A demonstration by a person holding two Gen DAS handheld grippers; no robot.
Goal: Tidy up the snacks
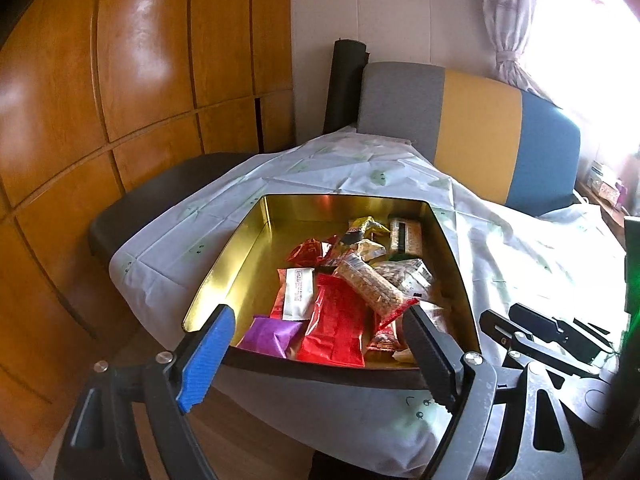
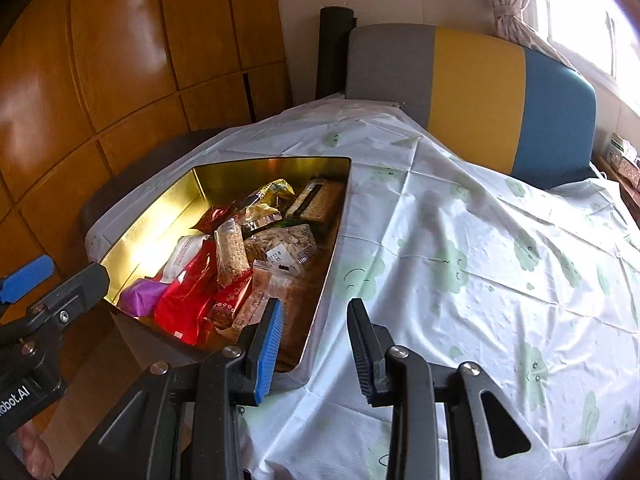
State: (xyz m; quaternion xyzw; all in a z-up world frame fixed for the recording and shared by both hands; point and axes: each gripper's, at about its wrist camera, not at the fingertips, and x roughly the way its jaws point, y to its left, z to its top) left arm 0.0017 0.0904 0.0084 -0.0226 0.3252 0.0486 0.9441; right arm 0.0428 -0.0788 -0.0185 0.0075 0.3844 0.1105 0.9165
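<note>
An open gold tin (image 1: pixel 224 272) stands on the cloth-covered table, with several snack packets piled at its right side. Among them are a red packet (image 1: pixel 336 320), a purple packet (image 1: pixel 272 332), a white sachet (image 1: pixel 298 292) and a clear grain bar (image 1: pixel 372 284). My left gripper (image 1: pixel 318 312) hovers over the tin's near edge, jaws wide open and empty. In the right wrist view the tin (image 2: pixel 160 204) lies to the left. My right gripper (image 2: pixel 316 304) hangs over the tin's near right corner, jaws narrowly apart with nothing between them.
A white tablecloth (image 2: pixel 460 260) with green prints covers the table to the right of the tin. A grey, yellow and blue chair back (image 1: pixel 476 128) stands behind the table. A wooden wardrobe (image 1: pixel 120 80) fills the left, with a black roll (image 1: pixel 346 80) beside it.
</note>
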